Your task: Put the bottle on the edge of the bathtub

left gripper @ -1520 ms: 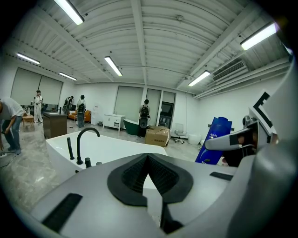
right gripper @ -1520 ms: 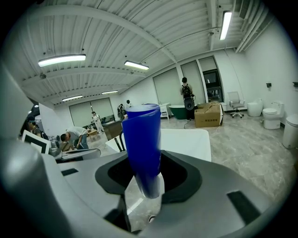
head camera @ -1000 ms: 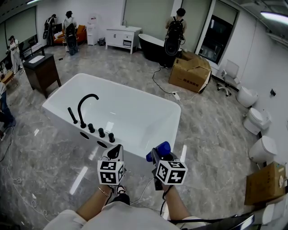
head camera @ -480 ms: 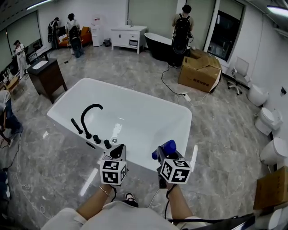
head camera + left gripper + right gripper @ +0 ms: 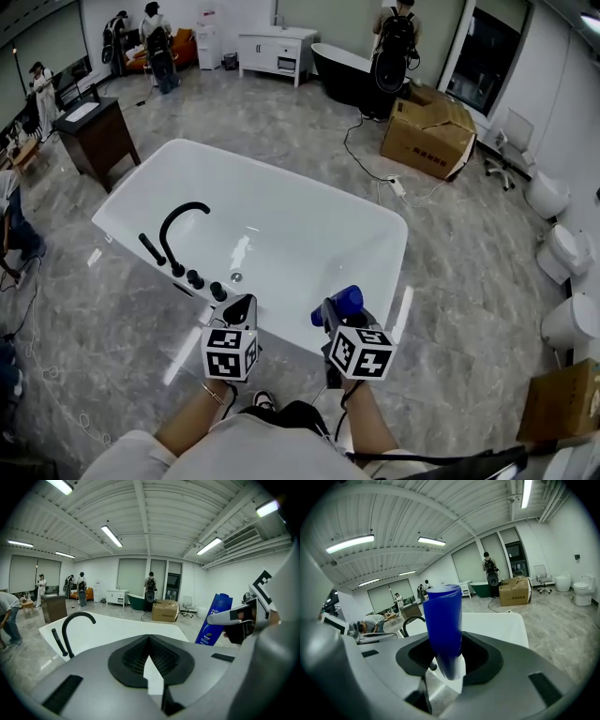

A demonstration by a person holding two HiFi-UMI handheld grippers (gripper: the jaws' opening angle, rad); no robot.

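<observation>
Closest to us, our 2 forearms reach out from the bottom of the head view, each hand carrying a gripper with its marker cube on top. Our left gripper (image 5: 242,307) has its jaws brought together with nothing between them, and its tip points at the near rim of the white bathtub (image 5: 309,234). Our right gripper (image 5: 330,314), just beside it, is clamped on the lower part of the blue bottle (image 5: 339,304). The bottle stands upright out of the jaws, and the head view shows it against the tub's near right rim; we cannot tell whether it touches the rim. Beyond the jaws lies the tub itself, with a black arched faucet (image 5: 178,225) and a row of black knobs (image 5: 202,281) along its left edge. Farther out on the grey marble floor we see a dark wooden cabinet (image 5: 89,141) at left and a cardboard box (image 5: 428,131) at right. A person with a backpack (image 5: 394,42) stands by a black tub (image 5: 342,80) at the far wall.
</observation>
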